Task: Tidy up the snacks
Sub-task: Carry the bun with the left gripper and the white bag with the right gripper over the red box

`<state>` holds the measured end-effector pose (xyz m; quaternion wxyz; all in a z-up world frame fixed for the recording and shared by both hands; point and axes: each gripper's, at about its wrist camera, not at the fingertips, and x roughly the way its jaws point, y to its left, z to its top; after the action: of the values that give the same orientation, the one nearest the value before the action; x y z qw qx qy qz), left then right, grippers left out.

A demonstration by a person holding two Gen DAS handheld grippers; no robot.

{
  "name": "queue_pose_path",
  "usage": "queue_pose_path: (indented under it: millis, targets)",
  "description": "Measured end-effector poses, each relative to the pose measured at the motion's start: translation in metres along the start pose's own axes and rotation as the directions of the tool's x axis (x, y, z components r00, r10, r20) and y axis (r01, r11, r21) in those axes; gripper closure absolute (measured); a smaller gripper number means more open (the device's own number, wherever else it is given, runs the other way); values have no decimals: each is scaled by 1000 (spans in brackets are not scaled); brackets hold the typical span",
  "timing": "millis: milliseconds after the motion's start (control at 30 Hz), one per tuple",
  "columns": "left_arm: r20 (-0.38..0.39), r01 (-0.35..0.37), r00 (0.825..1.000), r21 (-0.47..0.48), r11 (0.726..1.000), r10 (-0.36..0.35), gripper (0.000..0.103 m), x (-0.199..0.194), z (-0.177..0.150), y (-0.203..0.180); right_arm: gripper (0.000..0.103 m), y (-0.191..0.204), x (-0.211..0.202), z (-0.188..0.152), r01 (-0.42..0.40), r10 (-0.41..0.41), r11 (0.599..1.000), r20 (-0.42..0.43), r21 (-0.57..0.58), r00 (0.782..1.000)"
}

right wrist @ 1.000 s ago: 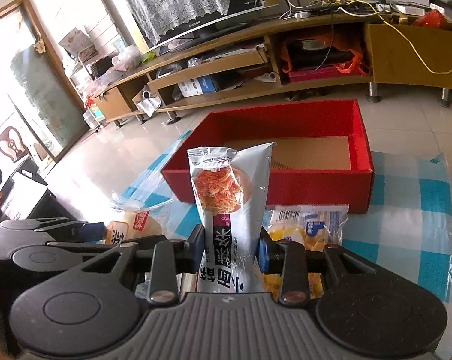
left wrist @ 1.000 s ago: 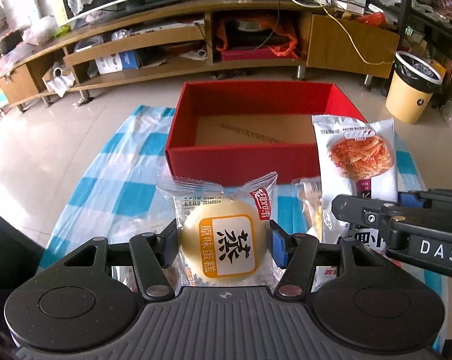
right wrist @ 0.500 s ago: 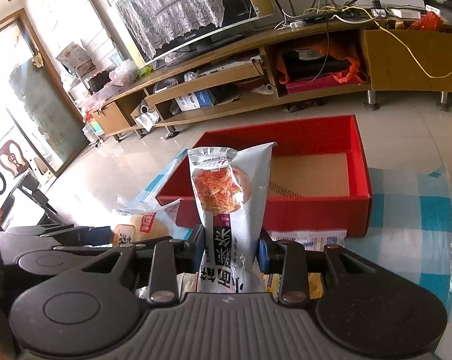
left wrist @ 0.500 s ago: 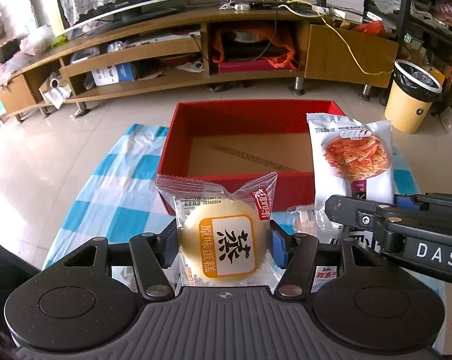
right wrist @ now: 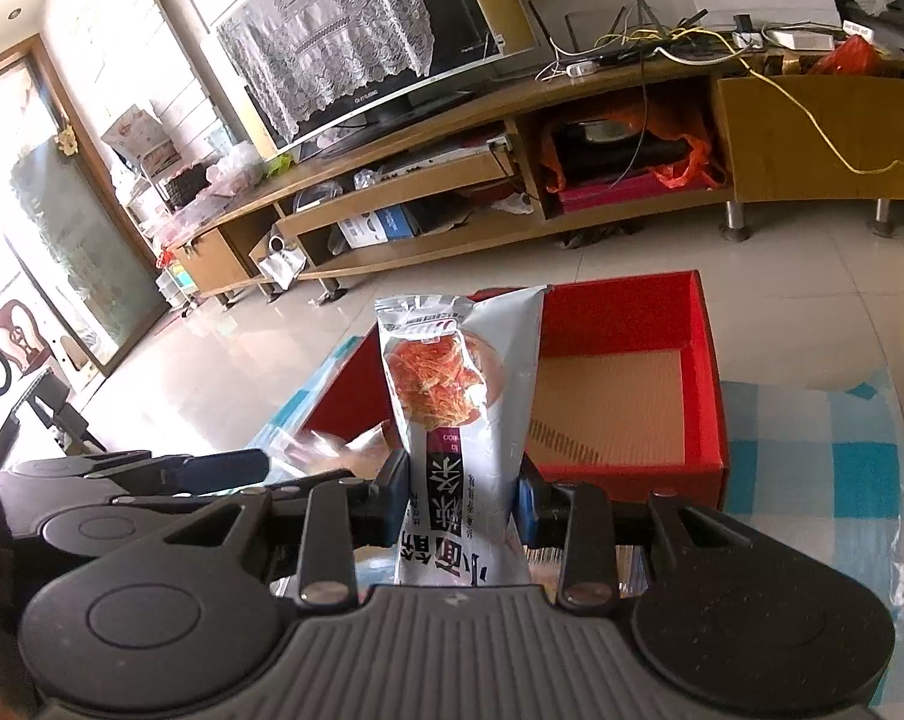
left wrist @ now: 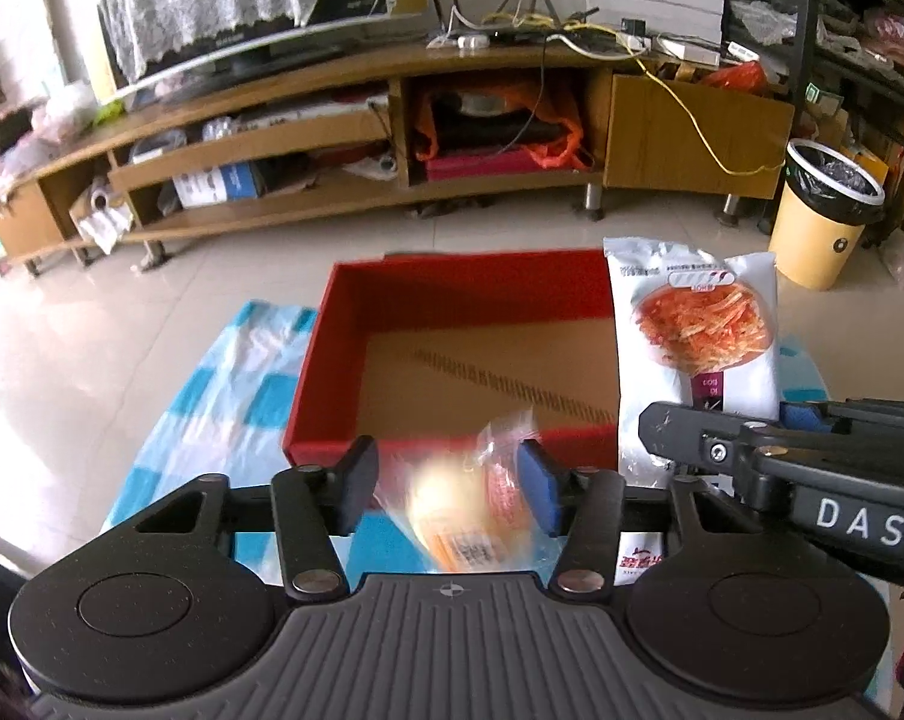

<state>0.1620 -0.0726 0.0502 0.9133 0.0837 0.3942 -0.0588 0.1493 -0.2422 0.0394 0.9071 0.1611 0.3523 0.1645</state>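
Left gripper (left wrist: 446,480) jaws just closing around blurred, tilted clear-wrapped round cake (left wrist: 452,516); real pinch impossible to tell. Right gripper (right wrist: 461,504) clenched on upright white chip pouch (right wrist: 452,396), likely for loading into open red cardboard box (right wrist: 701,360) at 12 o'clock.

Open box (left wrist: 332,360) sits on a checked cloth (left wrist: 212,384) spread over the table, floor beyond. Behind the box, across the floor, a long TV stand (left wrist: 344,102) runs along the wall with a television (left wrist: 242,6) on top. A bin (left wrist: 827,213) stands on the floor right of the stand. 2 grippers side by side at the near edge of the box: left gripper (left wrist: 446,489) with a wrapped cake (left wrist: 452,516) between its fingers, right gripper (right wrist: 461,495) with an upright snack pouch (right wrist: 458,396) in front of the box's near wall.
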Motion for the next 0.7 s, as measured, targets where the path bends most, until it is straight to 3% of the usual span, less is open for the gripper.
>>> queue_pose_path:
  millis: [167,233,333,533,600,667,700]
  targets:
    - [-19,27,999,-14,1000,-27,41,12,6,2,68,-8,8,6,4,-4,1000,-4,16,1000]
    - [-47,39,998,-31,999,-41,35,18,2,5,68,-11,10,6,20,-20,1000,-10,18,1000]
    - [-103,31,994,-63,998,-37,18,30,-7,11,68,-17,9,6,49,-49,999,-10,20,999]
    - [-130,50,989,-126,991,-66,7,47,-17,7,68,-27,4,10,56,-56,997,0,51,998]
    - [-118,36,992,-107,994,-48,8,52,-19,0,68,-26,5,9,52,-52,998,-4,47,999]
    - [-113,46,992,-81,996,-55,26,54,-21,-6,68,-25,6,8,54,-53,998,-13,35,999]
    - [-108,50,993,-75,996,-58,26,52,-21,-7,68,-26,6,8,56,-56,998,-15,33,998]
